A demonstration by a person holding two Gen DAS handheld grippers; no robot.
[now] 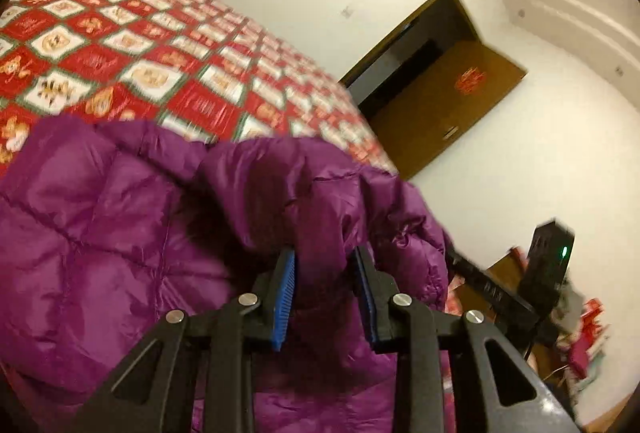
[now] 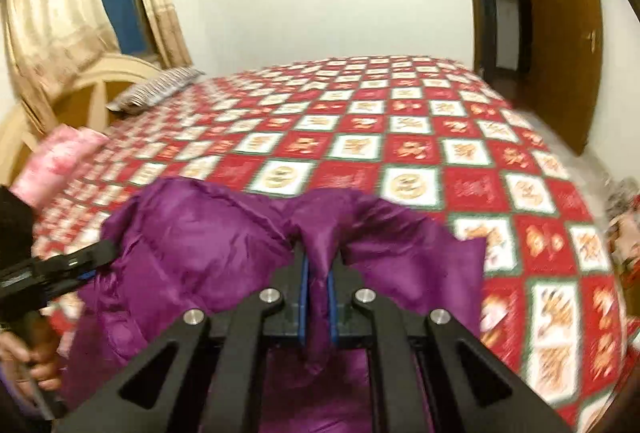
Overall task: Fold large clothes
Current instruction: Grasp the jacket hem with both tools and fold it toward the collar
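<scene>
A quilted purple jacket [image 1: 100, 217] lies bunched at the near edge of a bed. In the left wrist view my left gripper [image 1: 324, 253] has a puffy fold of it filling the gap between its blue pads [image 1: 286, 293], and the fold stands up from them. In the right wrist view my right gripper [image 2: 316, 273] is shut on a thin fold of the purple jacket [image 2: 192, 233], pinched tight between its blue pads. My left gripper [image 2: 100, 253] shows there at the left, gripping the jacket's side edge, with a person's hand [image 2: 36, 357] on its handle.
The bed [image 2: 400, 137] has a red and white checked cover. A striped pillow [image 2: 160, 89] and a pink pillow [image 2: 56, 161] lie at its head. A brown door [image 2: 560, 33] stands open at the far right, curtains [image 2: 60, 13] hang at the left. Clutter [image 1: 588, 333] sits by the bed's corner.
</scene>
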